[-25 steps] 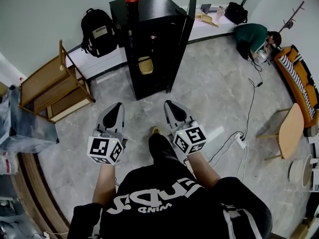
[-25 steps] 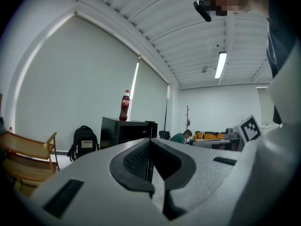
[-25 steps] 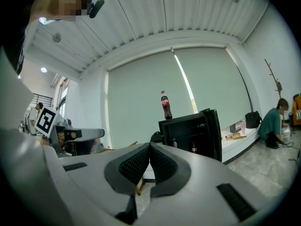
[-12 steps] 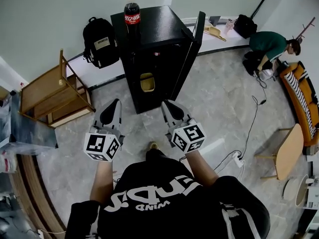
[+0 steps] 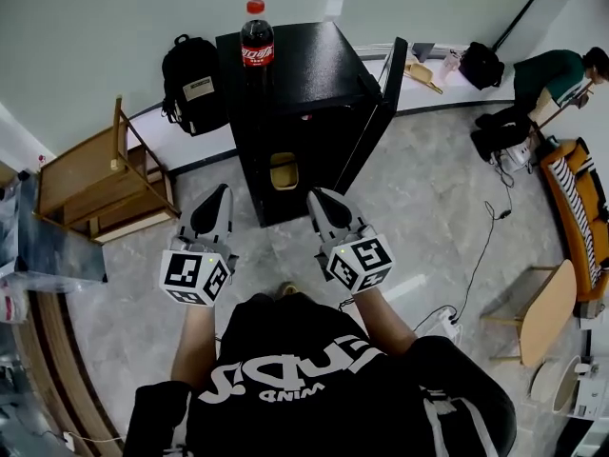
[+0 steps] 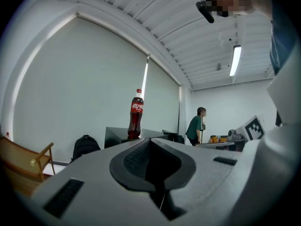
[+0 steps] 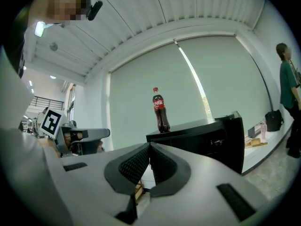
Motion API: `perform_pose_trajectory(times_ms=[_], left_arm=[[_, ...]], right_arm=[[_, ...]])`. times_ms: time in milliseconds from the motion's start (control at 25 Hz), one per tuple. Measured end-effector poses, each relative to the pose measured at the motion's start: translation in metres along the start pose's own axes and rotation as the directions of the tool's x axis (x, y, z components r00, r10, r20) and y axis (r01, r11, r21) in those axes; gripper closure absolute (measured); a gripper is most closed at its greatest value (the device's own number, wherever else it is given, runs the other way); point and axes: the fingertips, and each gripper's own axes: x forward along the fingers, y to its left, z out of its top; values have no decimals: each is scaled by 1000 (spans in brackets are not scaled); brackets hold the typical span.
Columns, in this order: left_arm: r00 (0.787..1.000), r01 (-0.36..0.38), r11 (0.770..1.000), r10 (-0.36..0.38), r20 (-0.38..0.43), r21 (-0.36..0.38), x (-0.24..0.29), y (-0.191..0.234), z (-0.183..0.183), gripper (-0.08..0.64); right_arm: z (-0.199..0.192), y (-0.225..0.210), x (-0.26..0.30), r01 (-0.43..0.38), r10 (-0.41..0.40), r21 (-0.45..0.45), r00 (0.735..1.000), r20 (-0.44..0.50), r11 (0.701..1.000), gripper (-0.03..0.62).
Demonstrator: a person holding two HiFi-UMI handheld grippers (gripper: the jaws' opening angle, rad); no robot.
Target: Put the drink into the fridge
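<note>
A cola bottle (image 5: 256,34) with a red cap stands upright on the back left corner of the black fridge's top (image 5: 314,74). The fridge door (image 5: 383,112) hangs open at the right. Both grippers are held level and side by side on the floor side of the fridge, well short of it. My left gripper (image 5: 219,196) has its jaws closed together and empty. My right gripper (image 5: 318,198) is shut and empty too. The bottle (image 6: 136,114) shows above the left gripper (image 6: 149,141) in its own view, and the bottle (image 7: 162,110) likewise above the right gripper (image 7: 149,146).
A yellow container (image 5: 283,171) sits inside the fridge. A black backpack (image 5: 195,84) leans on the wall left of it, with a wooden rack (image 5: 100,169) further left. A person in green (image 5: 557,69), an orange sofa (image 5: 580,208), a small table (image 5: 547,298) and floor cables (image 5: 476,246) are at the right.
Both grippers have moved closer to the fridge, still side by side. The fridge and bottle sit lower and nearer in the head view. The person in green has risen at the back right.
</note>
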Motion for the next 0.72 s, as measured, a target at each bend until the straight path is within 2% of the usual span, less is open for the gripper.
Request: perform_pose_trajectory(times_ms=[320, 560, 680, 720], left_arm=[[999, 41, 999, -42, -16, -26, 16, 15, 2, 552], [998, 57, 998, -57, -27, 4, 24, 25, 0, 552], [998, 56, 998, -56, -35, 1, 26, 32, -5, 552], [998, 59, 998, -59, -36, 0, 28, 33, -5, 552]], right_arm=[[8, 0, 17, 15, -15, 11, 1000, -1, 1000, 575], [11, 1, 27, 16, -17, 11, 1000, 22, 1000, 538], [9, 5, 33, -3, 3, 17, 1000, 26, 1000, 464], [8, 5, 35, -8, 7, 18, 1000, 26, 1000, 414]])
